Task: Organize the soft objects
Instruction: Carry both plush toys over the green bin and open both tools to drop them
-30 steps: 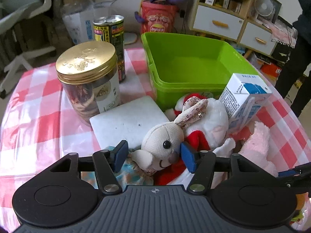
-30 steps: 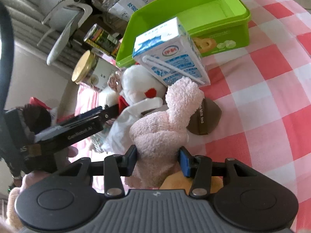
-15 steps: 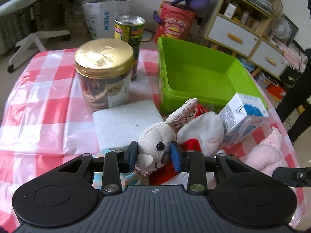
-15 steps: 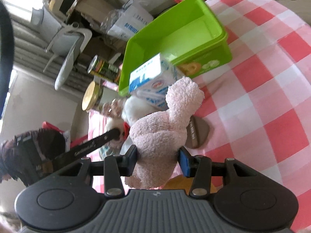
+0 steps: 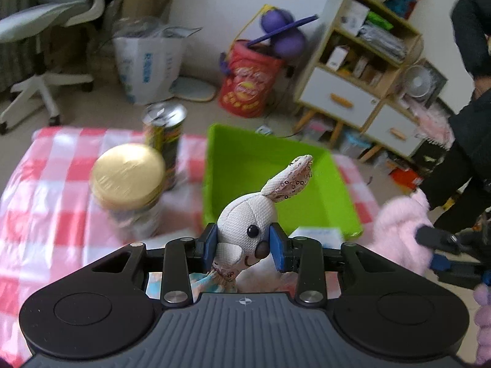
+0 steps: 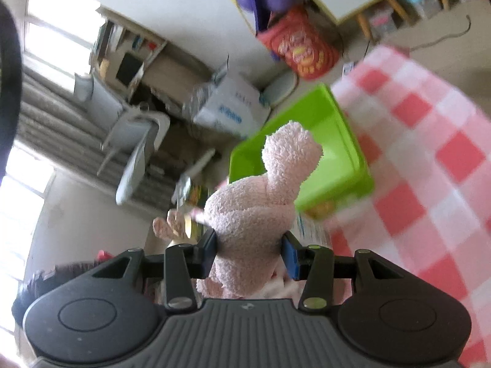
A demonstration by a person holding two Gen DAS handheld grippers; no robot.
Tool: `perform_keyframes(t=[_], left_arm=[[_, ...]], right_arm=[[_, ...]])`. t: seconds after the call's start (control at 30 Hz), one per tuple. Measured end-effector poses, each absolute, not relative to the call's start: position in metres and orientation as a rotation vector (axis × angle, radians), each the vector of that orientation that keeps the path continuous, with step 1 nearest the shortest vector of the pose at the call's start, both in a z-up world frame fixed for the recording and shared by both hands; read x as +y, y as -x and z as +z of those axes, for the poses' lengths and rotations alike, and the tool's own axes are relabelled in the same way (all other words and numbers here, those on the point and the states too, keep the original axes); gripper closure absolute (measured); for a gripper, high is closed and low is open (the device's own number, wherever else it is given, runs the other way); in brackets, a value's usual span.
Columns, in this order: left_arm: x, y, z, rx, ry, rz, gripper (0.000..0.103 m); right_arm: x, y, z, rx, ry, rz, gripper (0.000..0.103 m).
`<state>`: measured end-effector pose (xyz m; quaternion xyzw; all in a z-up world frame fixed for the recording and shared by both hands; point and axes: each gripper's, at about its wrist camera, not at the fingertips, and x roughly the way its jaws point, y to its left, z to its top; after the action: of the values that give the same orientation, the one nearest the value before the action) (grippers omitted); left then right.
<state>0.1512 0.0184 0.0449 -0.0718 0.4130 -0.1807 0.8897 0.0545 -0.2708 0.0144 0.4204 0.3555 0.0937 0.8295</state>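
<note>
soft cloth rabbit (image 5: 245,233) on my left, fluffy pink plush (image 6: 260,208) on my right, each pinched between jaws.
left gripper (image 5: 244,243) squeezes the head, right gripper (image 6: 250,250) the body; both look light and squashy, green bin (image 5: 276,184) ahead of the jaws.

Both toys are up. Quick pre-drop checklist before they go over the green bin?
1. Left hand-held gripper shut on the rabbit toy, pads on both sides of its head: ok.
2. Right hand-held gripper shut on the pink plush, pads squeezing its body: ok.
3. Green bin open on top, visible floor bare: ok.
4. Rabbit toy clear of the table: cannot tell, its dress hangs behind the gripper body.
5. The two grippers apart from each other: ok, the right one shows at the edge of the left view.
6. Gold-lid jar and can beside the bin, not in the path: ok.
</note>
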Motion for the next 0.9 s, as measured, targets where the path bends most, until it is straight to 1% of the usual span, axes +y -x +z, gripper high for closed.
perform_keyframes(t=[0.1, 0.23, 0.47, 0.73, 0.9], left_arm=[[-0.001, -0.163, 0.049, 0.840, 0.148, -0.407, 0.067], [-0.029, -0.187, 0.043, 0.835, 0.129, -0.420, 0.067], [-0.060, -0.227, 0.014, 0.843, 0.071, -0.419, 0.067], [-0.071, -0.259, -0.042, 0.961, 0.020, -0.369, 0.067], [-0.076, -0.258, -0.052, 1.028, -0.016, -0.366, 0.067]], right_arm=[[-0.279, -0.073, 0.021, 0.707, -0.905, 0.167, 0.081], [-0.283, -0.095, 0.013, 0.666, -0.896, 0.128, 0.081], [-0.284, -0.130, -0.014, 0.674, -0.820, 0.085, 0.080], [-0.274, -0.155, -0.052, 0.747, -0.752, 0.082, 0.080], [-0.267, -0.159, -0.064, 0.785, -0.704, 0.066, 0.080]])
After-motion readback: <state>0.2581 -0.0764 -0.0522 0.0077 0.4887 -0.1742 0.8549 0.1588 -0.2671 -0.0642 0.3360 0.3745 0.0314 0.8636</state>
